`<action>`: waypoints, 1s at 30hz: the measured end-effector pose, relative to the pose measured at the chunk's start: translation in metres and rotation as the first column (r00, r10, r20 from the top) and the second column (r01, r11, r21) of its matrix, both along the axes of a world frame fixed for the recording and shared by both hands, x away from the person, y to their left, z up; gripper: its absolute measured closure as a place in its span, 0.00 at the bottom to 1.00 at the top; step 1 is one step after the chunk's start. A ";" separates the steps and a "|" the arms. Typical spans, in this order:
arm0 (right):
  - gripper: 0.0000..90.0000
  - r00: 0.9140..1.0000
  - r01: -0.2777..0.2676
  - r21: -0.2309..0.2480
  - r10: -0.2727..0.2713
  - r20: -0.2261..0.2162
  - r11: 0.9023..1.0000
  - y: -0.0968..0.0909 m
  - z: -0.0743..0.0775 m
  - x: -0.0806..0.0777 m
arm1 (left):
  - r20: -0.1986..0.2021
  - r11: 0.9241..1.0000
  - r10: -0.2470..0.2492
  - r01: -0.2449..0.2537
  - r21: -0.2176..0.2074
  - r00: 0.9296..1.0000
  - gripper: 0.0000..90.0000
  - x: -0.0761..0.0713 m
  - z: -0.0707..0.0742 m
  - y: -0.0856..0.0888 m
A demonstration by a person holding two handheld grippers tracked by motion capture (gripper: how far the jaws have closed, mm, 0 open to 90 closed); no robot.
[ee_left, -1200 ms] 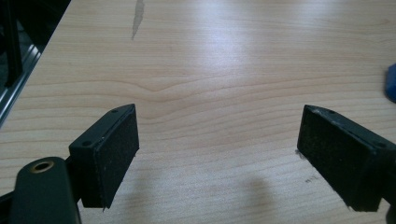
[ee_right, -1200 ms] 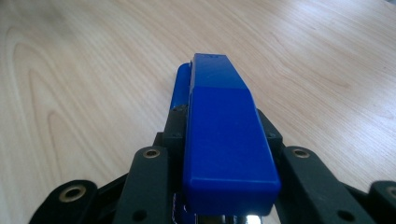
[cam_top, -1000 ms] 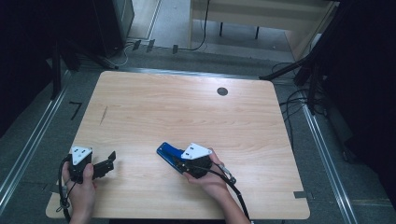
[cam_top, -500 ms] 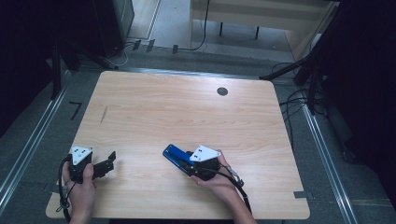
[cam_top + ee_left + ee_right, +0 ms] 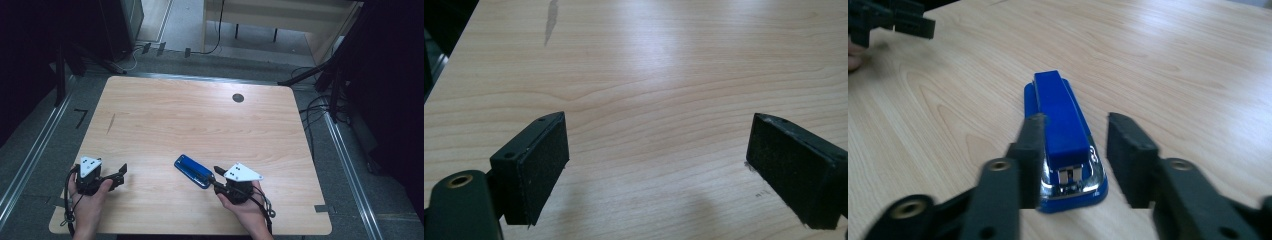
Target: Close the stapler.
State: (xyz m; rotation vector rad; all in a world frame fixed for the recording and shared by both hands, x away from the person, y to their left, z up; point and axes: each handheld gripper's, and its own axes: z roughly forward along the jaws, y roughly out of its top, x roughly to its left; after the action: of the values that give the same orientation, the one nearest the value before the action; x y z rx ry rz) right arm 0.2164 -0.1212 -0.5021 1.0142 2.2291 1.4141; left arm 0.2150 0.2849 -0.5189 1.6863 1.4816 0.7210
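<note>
A blue stapler (image 5: 192, 171) lies flat on the wooden table (image 5: 200, 125), near the front middle. In the right gripper view the stapler (image 5: 1060, 120) points away from me, its chrome near end between the two jaws. My right gripper (image 5: 214, 176) sits just right of it. Its jaws have just been closing. The left pad (image 5: 1034, 145) stands close against the stapler's side, and a gap remains at the right pad (image 5: 1125, 150). My left gripper (image 5: 119, 176) rests at the front left, held by a hand. Its jaws (image 5: 659, 145) are wide open over bare wood.
A dark round grommet (image 5: 238, 98) sits in the table's far right part. A faint dark streak (image 5: 110, 123) marks the wood at the left. Cables and dark stands lie on the floor around the table. The left gripper (image 5: 898, 20) appears far off in the right gripper view.
My right gripper has drawn back to the right and toward the front edge, uncovering more of the stapler. The stapler has shifted slightly the same way. The left gripper has stayed put.
</note>
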 end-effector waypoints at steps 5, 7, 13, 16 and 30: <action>0.97 0.999 -0.031 0.056 0.033 -0.027 0.998 0.001 -0.007 -0.011 | 0.023 0.998 -0.064 0.064 0.020 0.998 0.16 -0.001 0.004 -0.016; 1.00 0.997 -0.055 0.019 0.056 -0.052 0.998 0.012 -0.017 -0.013 | 0.019 0.996 -0.090 0.090 0.023 0.996 0.17 -0.002 0.004 -0.023; 1.00 0.997 -0.046 -0.041 0.043 -0.064 0.998 0.025 -0.028 -0.009 | 0.010 0.989 -0.146 0.146 -0.012 0.989 0.19 -0.003 0.003 -0.038; 1.00 0.998 -0.016 -0.063 0.011 -0.068 0.998 0.027 -0.032 -0.005 | 0.011 0.985 -0.171 0.171 -0.028 0.985 0.23 -0.003 0.003 -0.046; 1.00 0.997 0.037 -0.064 -0.042 -0.071 0.997 0.017 -0.033 0.005 | -0.013 0.954 -0.294 0.292 -0.073 0.956 0.62 0.002 0.001 -0.073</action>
State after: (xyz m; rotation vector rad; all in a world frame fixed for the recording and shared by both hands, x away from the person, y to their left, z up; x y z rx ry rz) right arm 0.2214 -0.1043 -0.5351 1.0983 2.2761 1.3024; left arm 0.2171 0.2115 -0.5183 1.8149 1.2201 0.4839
